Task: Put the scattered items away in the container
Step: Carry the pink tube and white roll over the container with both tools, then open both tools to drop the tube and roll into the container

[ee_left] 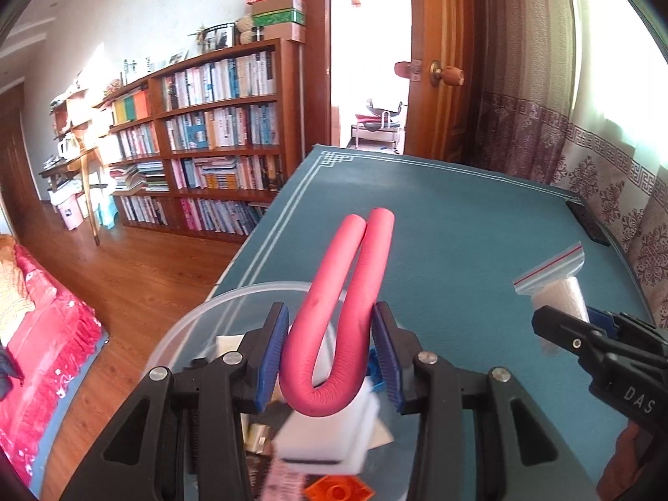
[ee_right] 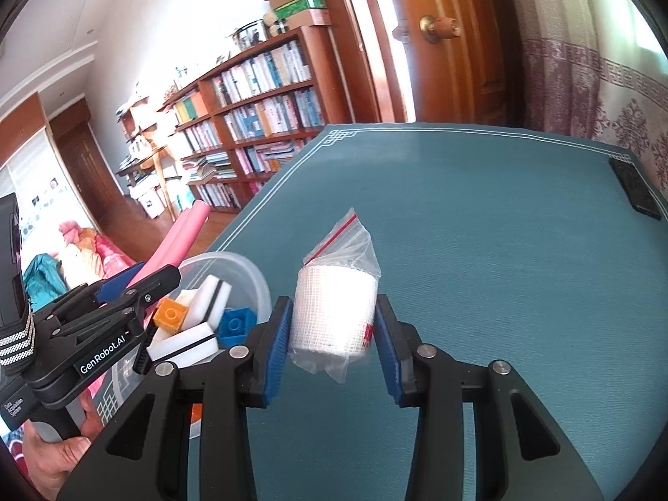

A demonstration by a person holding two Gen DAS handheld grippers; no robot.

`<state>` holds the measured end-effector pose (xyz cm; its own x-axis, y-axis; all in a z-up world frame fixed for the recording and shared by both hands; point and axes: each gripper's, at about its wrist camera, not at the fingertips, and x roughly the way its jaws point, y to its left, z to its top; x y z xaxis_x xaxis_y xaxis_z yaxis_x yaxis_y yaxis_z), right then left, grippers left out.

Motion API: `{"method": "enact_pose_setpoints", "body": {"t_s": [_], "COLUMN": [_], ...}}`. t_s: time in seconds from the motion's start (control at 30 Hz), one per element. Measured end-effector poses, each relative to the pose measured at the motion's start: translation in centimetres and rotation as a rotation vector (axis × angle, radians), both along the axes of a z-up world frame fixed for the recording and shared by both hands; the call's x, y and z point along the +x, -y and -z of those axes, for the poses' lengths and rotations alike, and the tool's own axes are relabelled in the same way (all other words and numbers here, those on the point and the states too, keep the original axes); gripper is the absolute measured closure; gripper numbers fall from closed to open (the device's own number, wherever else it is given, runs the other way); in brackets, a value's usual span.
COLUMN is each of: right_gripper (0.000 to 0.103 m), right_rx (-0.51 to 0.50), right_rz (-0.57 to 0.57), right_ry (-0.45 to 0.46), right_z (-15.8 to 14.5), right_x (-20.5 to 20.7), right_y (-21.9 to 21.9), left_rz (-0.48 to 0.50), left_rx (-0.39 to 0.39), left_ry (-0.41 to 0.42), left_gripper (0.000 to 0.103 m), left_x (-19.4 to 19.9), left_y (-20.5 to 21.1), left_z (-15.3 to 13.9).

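My left gripper is shut on a pink foam tube folded into a U, its two ends pointing up and away. It hangs over a clear plastic container at the table's left edge. Inside lie white foam blocks, an orange brick and a blue brick. My right gripper is shut on a white mesh roll in a zip bag, just right of the container. In the left wrist view, that bagged roll and the right gripper are at the right.
A teal mat covers the table. A flat black object lies at its far right edge beside the patterned curtain. Left of the table the floor drops away toward a bookshelf. A hand holds the left gripper's handle.
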<state>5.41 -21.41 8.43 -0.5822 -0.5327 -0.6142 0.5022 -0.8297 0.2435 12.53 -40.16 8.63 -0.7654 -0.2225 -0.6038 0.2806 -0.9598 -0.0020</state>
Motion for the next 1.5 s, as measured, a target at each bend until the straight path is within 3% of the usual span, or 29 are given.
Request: {"method": "enact_pose_setpoints", "body": {"t_s": [0.33,0.7,1.13,1.5], "right_gripper": [0.061,0.061,0.061,0.061], "right_rx": [0.017,0.033,0.020,0.050], "right_rz": [-0.115,-0.212,-0.279,-0.378], "right_ry": [0.007,0.027,0.033,0.067], "right_z": [0.5,1.3,0.6,2.1], "right_x": [1.6,3.3,2.6,1.8], "right_y": [4.8,8.0,11.6,15.5], "left_rz": [-0.068,-0.075,-0.088,-0.127], "left_rx": [0.012,0.044,0.095,0.146], "left_ry": [0.030,0.072,0.108,0.115], "left_gripper": [0.057,0.057,0.057,0.057], "left_x": [2.3,3.4,4.4,5.4], "left_y": [3.8,5.2,6.0,7.1], "left_z": [0.9,2.5,4.4,5.6]}}
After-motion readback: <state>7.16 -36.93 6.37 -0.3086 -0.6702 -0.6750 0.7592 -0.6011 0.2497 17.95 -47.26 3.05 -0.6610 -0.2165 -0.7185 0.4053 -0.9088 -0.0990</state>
